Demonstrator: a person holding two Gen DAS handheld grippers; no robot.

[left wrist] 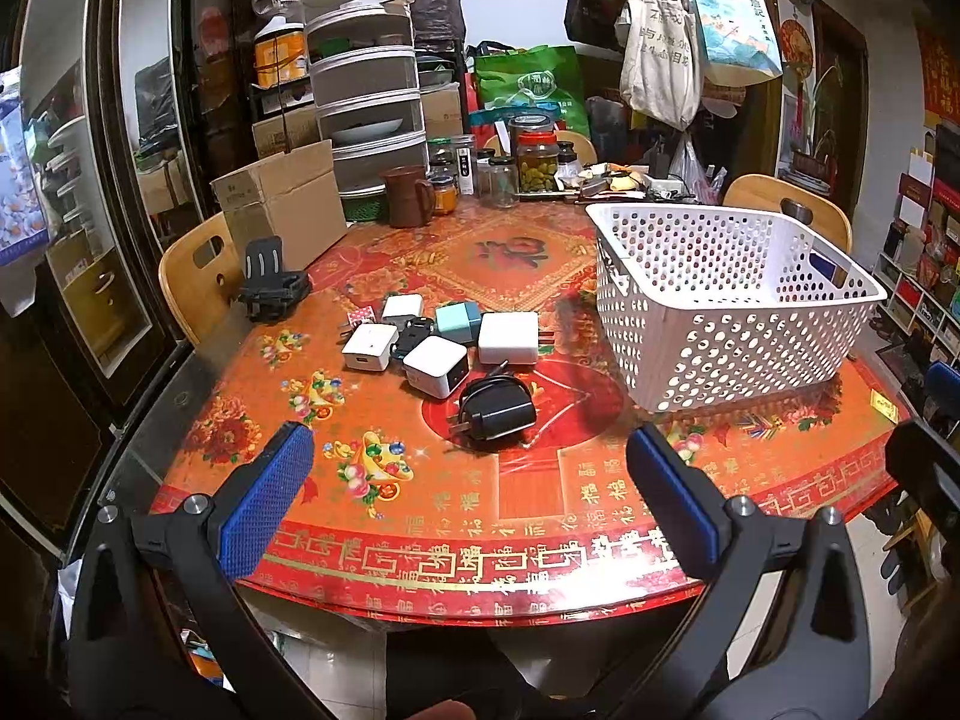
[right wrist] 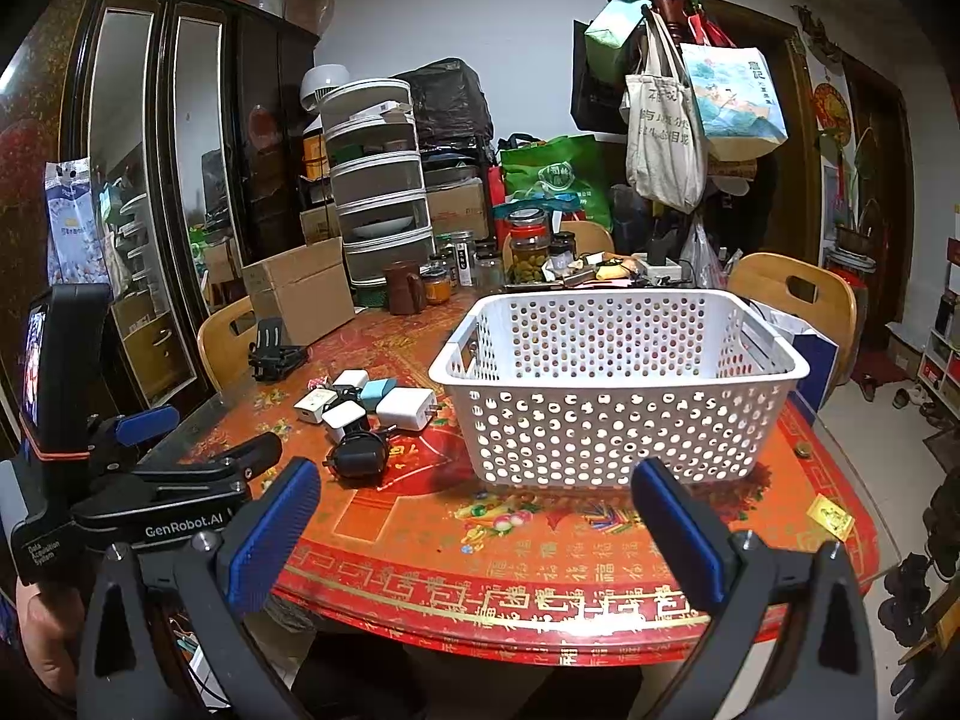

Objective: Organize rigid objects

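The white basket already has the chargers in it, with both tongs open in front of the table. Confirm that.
Not quite. The white basket holds no chargers: the right wrist view looks into it and shows only its perforated walls. The chargers lie in a cluster on the table to the basket's left. The rest stands: left tongs and right tongs are both open and hold nothing.

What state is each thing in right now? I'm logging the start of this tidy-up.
left gripper: open, empty, above the table's near edge.
right gripper: open, empty.
white basket: upright on the table, looks empty.
black charger: lying on the table, cord wrapped around it.
teal charger: on the table, in the cluster.
white chargers: on the table, clustered.
cardboard box: closed.
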